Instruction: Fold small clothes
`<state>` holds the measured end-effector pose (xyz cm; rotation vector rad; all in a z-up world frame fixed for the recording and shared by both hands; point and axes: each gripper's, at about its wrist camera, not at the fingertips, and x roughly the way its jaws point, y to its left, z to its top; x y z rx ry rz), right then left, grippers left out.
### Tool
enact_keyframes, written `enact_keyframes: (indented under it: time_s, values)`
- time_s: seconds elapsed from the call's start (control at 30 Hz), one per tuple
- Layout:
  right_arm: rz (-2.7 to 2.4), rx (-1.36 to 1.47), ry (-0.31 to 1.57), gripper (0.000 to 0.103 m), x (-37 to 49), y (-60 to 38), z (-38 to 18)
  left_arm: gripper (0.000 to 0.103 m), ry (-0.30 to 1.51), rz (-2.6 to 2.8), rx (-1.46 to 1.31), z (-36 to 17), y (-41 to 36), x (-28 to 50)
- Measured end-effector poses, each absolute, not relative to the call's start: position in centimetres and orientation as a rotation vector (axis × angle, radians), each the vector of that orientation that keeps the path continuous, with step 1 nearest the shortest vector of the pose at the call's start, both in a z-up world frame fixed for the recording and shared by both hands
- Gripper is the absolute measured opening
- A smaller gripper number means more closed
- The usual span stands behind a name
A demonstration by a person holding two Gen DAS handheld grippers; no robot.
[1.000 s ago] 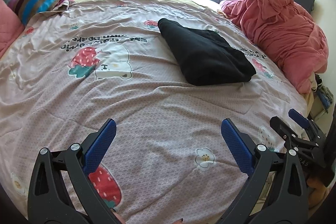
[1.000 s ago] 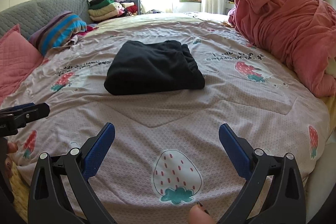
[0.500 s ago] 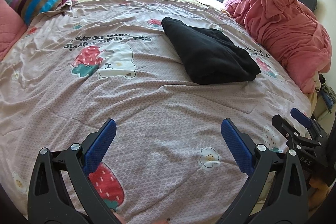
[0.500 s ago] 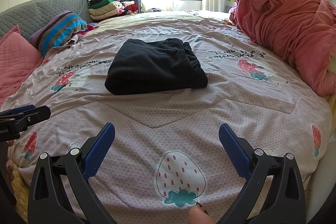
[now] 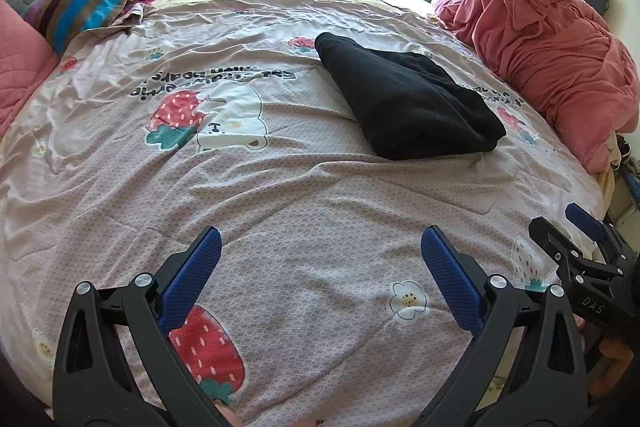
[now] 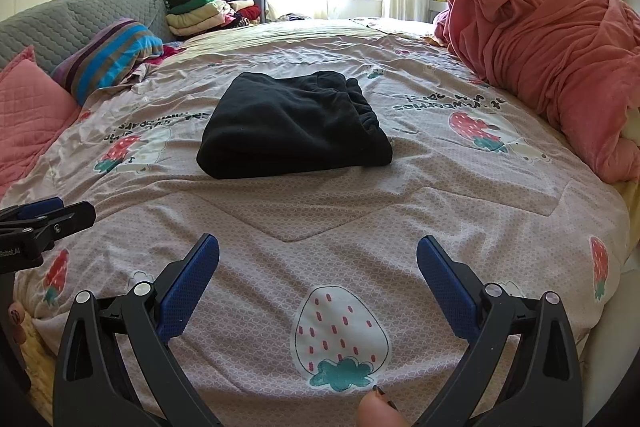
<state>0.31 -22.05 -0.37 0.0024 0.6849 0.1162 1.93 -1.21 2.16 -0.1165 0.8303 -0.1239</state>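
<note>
Here, folded black garment (image 6: 294, 133) on strawberry bedspread (image 6: 360, 219), tools apart.

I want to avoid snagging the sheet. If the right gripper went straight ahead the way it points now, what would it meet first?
Probably the folded black garment, centred ahead of the open right gripper. Only bedspread lies between; angled downward, it might brush that first. Depth is unclear.

One black garment (image 6: 294, 125), two tools (image 5: 320, 267) (image 6: 318, 269)
</note>
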Motion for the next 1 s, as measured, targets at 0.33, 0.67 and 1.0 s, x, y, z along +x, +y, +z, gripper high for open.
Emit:
enact_keyframes:
  time_s: [0.33,0.67,1.0]
  values:
    - [0.114,0.002,0.684,0.099,0.27,-22.06,-0.37,0.094,0.824,-0.121,-0.121,2.22,-1.08,1.92]
    - [0.113,0.005,0.689,0.099,0.19,-22.20,-0.48,0.094,0.827,-0.117,-0.118,2.17,-1.05,1.96]
    - [0.104,0.003,0.697,0.099,0.09,-22.28,-0.65,0.094,0.835,-0.114,-0.119,2.11,-1.04,1.97]
